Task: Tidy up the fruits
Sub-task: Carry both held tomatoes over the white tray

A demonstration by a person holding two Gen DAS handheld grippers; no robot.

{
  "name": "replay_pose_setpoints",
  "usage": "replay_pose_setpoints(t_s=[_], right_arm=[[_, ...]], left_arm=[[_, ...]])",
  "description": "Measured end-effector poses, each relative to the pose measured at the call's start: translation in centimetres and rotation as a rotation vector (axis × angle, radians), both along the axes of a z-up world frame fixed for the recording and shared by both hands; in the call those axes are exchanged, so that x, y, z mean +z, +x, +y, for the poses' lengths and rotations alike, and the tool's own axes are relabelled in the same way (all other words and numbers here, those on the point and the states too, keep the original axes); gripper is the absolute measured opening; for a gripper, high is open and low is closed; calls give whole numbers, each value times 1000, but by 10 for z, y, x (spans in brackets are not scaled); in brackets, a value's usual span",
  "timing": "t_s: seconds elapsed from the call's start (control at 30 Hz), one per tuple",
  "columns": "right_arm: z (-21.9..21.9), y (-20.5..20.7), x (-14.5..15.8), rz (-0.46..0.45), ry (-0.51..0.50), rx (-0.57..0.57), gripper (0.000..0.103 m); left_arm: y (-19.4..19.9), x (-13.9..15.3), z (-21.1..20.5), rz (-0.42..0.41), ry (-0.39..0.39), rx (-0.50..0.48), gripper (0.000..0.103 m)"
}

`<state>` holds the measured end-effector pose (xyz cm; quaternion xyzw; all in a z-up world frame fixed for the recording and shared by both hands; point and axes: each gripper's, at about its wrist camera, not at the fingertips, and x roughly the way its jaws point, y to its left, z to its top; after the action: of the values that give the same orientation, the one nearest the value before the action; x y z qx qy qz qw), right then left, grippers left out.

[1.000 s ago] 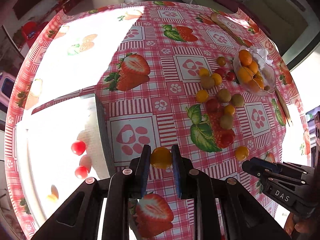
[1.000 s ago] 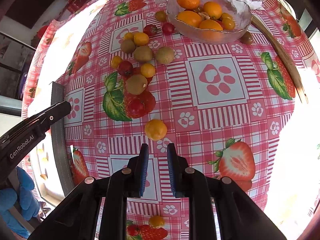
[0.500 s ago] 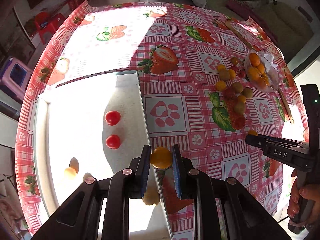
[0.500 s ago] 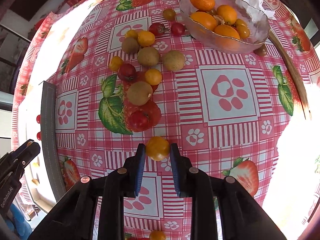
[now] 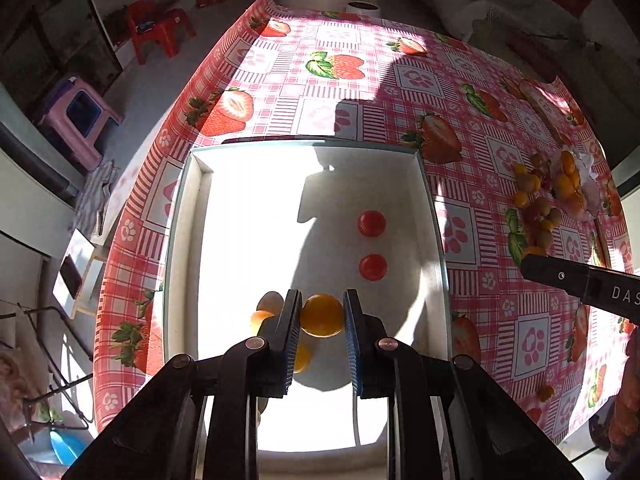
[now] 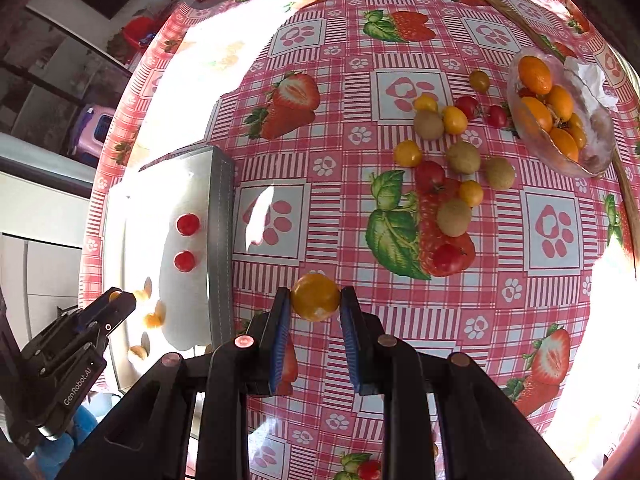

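Two claws each pinch one small orange fruit: the left gripper (image 5: 322, 316) holds its orange fruit (image 5: 322, 315) above the white tray (image 5: 430, 204), with two red tomatoes (image 5: 372, 223) beyond its tips, while the right gripper (image 6: 315, 300) clamps a yellow-orange fruit (image 6: 315, 297) over the tablecloth (image 6: 400, 60), the loose fruit pile (image 6: 454, 184) ahead to its right.

light: harsh sun | glare: white tray (image 5: 188, 240) blown out | shadows: hard | edges: fisheye-bent, dark

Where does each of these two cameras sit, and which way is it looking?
Left wrist: on the left gripper, looking steeply down into the white tray; its fingers hold an orange fruit.
Right wrist: on the right gripper, looking down over the tablecloth at the loose fruit and bowl; its fingers hold a yellow fruit.
Shared: the tray with two red tomatoes, and each view shows the other gripper.
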<state>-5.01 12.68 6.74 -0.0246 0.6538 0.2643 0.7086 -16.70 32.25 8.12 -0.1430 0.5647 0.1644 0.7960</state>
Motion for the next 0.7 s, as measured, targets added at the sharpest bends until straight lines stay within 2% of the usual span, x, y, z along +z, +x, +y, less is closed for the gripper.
replay_pose_setpoints(t_s=[0.17,0.37,0.7], right_arm=[[52,1,2,10,38,67,27],[106,10,-11,24,43,129,27],[147,27,-43,58,-2,133,27]], left_arm=[[5,-11,28,10,37,32,23],[24,-29,47,22,39,47,23],[31,-54,61,67,19,62,23]])
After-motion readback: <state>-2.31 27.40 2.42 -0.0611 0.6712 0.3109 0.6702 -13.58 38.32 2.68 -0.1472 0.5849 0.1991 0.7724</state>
